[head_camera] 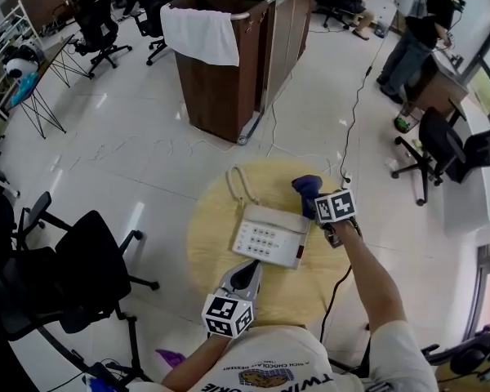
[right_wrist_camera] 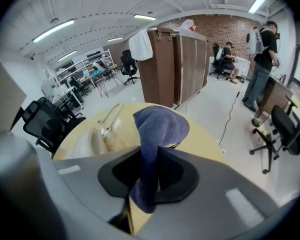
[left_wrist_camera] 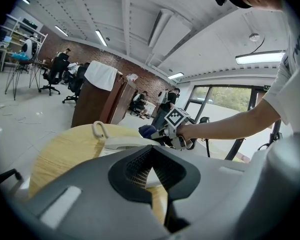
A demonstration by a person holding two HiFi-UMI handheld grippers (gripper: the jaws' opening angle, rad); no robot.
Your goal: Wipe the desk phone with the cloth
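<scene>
Desk phone lies mid-tabletop, keypad toward the person. Right tool pinches a blue cloth just beyond the phone's far right corner, likely poised to begin wiping. Left tool, jaws together and empty, waits at the phone's near edge. Phone lettering is too small to read.

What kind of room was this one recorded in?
Probably an open-plan office or lab: rolling office chairs, a tall wooden cabinet, and a desk phone on a round table.
</scene>
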